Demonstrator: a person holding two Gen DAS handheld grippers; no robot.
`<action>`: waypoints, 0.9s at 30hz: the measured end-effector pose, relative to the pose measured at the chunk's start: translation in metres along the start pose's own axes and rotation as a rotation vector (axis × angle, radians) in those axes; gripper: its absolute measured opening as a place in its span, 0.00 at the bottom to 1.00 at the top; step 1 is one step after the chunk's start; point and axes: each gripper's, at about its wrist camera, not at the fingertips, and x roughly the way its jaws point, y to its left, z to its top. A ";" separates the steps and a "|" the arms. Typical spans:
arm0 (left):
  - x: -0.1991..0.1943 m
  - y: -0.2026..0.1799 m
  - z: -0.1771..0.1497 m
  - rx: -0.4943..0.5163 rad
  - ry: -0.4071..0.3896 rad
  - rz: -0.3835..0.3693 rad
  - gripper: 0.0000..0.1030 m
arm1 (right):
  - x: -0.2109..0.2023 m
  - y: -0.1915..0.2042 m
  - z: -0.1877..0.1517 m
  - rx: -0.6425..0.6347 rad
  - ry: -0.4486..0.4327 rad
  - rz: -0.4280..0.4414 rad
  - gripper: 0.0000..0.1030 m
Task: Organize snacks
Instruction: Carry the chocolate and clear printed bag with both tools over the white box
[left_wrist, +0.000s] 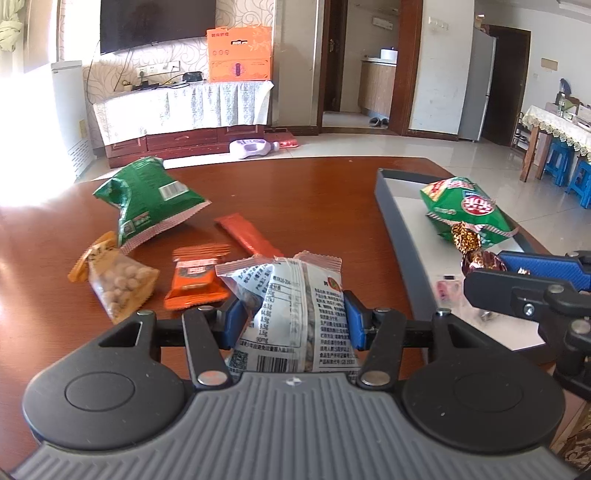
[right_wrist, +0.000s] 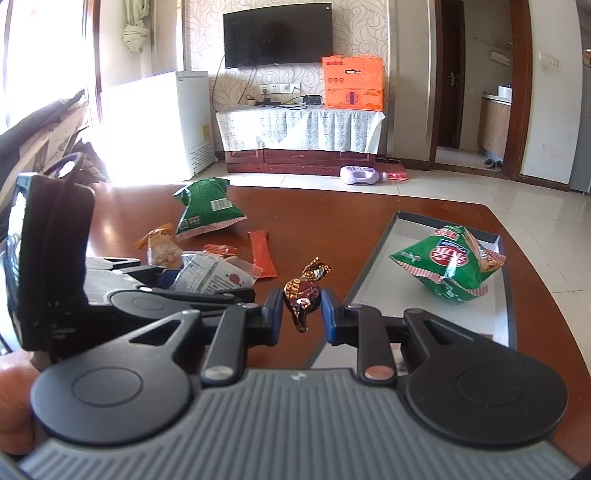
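Observation:
My left gripper (left_wrist: 295, 317) is shut on a white printed snack packet (left_wrist: 295, 314), held above the brown table (left_wrist: 314, 199); the same white packet (right_wrist: 210, 275) shows at left in the right wrist view. My right gripper (right_wrist: 302, 314) is shut on a brown foil-wrapped candy (right_wrist: 301, 291), just left of the grey tray (right_wrist: 373, 273). From the left wrist view that candy (left_wrist: 476, 254) hangs over the grey tray (left_wrist: 391, 218). A green chip bag (left_wrist: 469, 210) (right_wrist: 450, 266) lies in the tray.
On the table lie another green bag (left_wrist: 147, 199) (right_wrist: 207, 210), a clear peanut packet (left_wrist: 118, 284) (right_wrist: 162, 251), an orange packet (left_wrist: 195, 284), and an orange-red stick (left_wrist: 247, 236) (right_wrist: 262, 258). A small pink item (left_wrist: 447, 290) lies in the tray. The floor drops off past the table's far edge.

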 end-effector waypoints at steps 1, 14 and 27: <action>0.000 -0.003 0.000 0.004 -0.002 -0.003 0.58 | -0.002 -0.003 0.000 0.006 -0.004 -0.007 0.25; 0.009 -0.039 0.005 0.029 -0.013 -0.055 0.58 | -0.008 -0.035 -0.005 0.063 -0.014 -0.063 0.25; 0.018 -0.073 0.014 0.092 -0.036 -0.120 0.58 | -0.013 -0.058 -0.013 0.104 -0.011 -0.106 0.25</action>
